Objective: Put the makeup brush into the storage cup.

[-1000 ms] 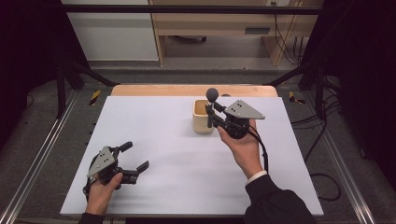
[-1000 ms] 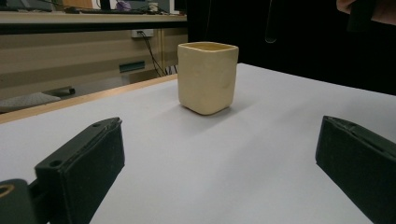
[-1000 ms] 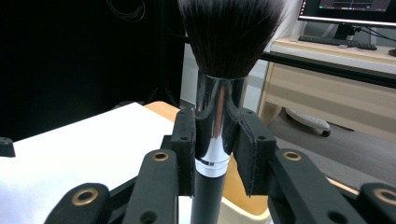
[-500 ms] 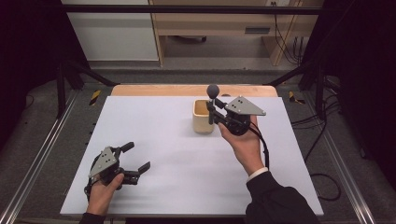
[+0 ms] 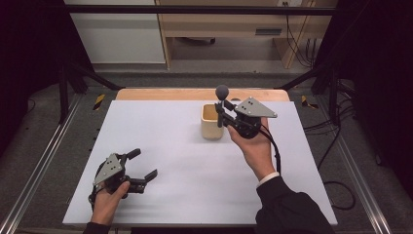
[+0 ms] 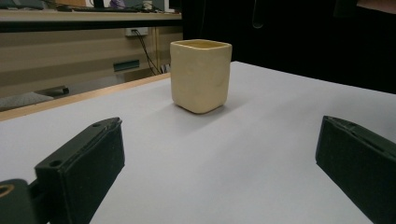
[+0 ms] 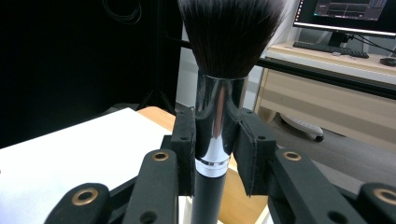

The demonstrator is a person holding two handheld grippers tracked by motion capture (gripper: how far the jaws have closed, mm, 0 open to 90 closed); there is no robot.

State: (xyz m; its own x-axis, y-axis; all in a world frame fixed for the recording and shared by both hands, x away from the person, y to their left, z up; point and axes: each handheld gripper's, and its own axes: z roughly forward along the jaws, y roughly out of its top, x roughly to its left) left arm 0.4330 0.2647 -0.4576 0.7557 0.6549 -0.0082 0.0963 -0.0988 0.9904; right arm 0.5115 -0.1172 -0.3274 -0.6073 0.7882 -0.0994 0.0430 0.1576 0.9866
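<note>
A cream square cup (image 5: 211,121) stands upright on the white table top (image 5: 160,131), right of centre toward the back; it also stands ahead in the left gripper view (image 6: 200,74). My right gripper (image 5: 221,113) is shut on a makeup brush (image 5: 222,94) with a dark bristle head, held upright just above the cup's right rim. In the right gripper view the pads (image 7: 186,140) clamp the brush's silver ferrule (image 7: 218,121), bristles up. My left gripper (image 5: 142,165) rests open near the table's front left corner, nothing between its jaws.
A wooden strip (image 5: 195,94) runs along the table's far edge. Metal rails (image 5: 44,161) flank the table on both sides. A cable (image 5: 336,190) trails from the right gripper onto the floor. A desk with a monitor (image 7: 348,14) stands beyond.
The right gripper with the brush has shifted slightly back over the cup's rim. The left gripper has stayed in place, open.
</note>
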